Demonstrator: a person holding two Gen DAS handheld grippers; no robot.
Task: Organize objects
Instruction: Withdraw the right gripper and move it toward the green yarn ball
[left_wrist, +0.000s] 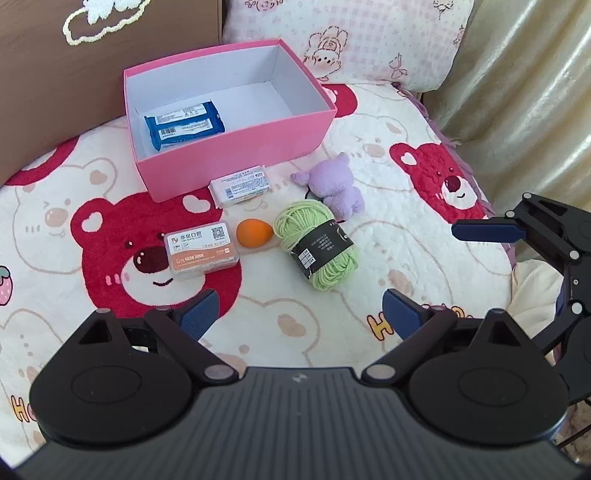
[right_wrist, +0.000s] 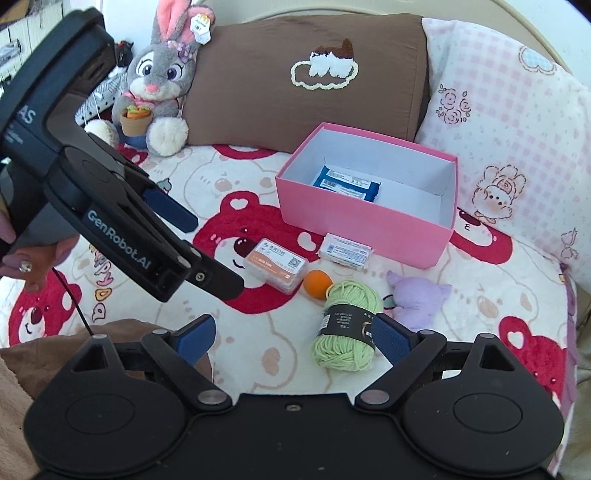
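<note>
Bed: my work surface is a bed under a cream blanket (left_wrist: 369, 258) printed with red bears; everything I handle lies on it.
Pillows: at the head edge I see a brown pillow (right_wrist: 295, 81) and a pink checked pillow (right_wrist: 498, 122), with a grey rabbit plush (right_wrist: 159, 85) at the far left corner.
Pink box (left_wrist: 240, 155): open, standing near the head edge just in front of the pillows; a blue wipes pack (left_wrist: 184, 127) lies flat inside at its left end.
Left gripper (left_wrist: 299, 314): I hold it above the near part of the bed, fingers spread wide, nothing between them.
Right gripper (right_wrist: 291, 338): fingers spread wide too, empty; the right finger overlaps the yarn in my right wrist view, but I cannot tell if it touches.
Green yarn skein (left_wrist: 317, 245): black label band around it, lying mid-bed, just beside the purple toy and the orange ball.
Purple plush toy (left_wrist: 332, 184): lying to the right of the box's front wall.
Dental floss case (left_wrist: 201, 251): clear with an orange label, left of the ball.
White packet (left_wrist: 240, 184): touching the box's front wall.
Orange ball (left_wrist: 255, 232): between case and yarn.
</note>
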